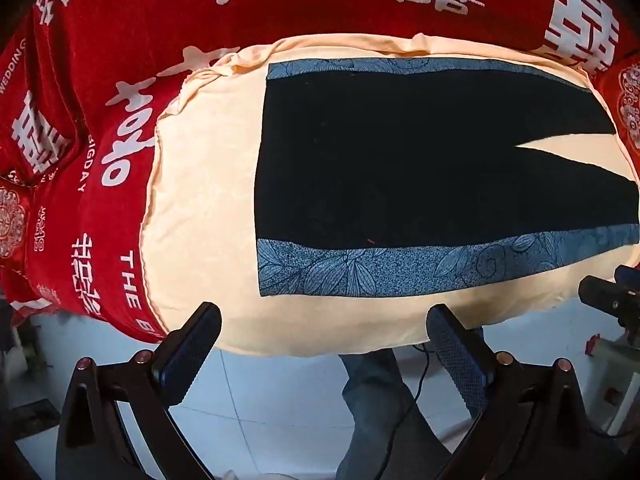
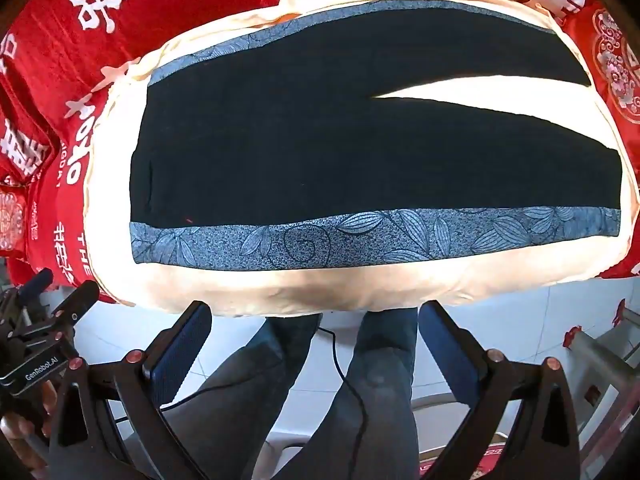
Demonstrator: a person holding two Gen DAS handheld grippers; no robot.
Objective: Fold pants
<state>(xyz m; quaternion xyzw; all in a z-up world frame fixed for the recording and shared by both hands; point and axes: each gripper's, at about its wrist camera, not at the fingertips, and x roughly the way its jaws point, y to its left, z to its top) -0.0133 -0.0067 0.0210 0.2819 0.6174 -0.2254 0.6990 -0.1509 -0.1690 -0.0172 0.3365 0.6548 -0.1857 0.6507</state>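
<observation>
Black pants (image 1: 400, 160) with blue leaf-patterned side stripes lie flat on a cream cloth (image 1: 200, 184), waist to the left, legs spread in a V to the right. They also show in the right wrist view (image 2: 340, 152). My left gripper (image 1: 324, 320) is open and empty, held above the near edge of the cream cloth, short of the pants. My right gripper (image 2: 316, 312) is open and empty, also at the near edge, below the near blue stripe (image 2: 360, 236).
The cream cloth (image 2: 320, 288) lies on a red spread with white characters (image 1: 100, 80). The person's legs in jeans (image 2: 376, 380) and a black cable stand on the pale tiled floor (image 1: 260, 392) below. The other gripper shows at the left edge of the right wrist view (image 2: 36, 328).
</observation>
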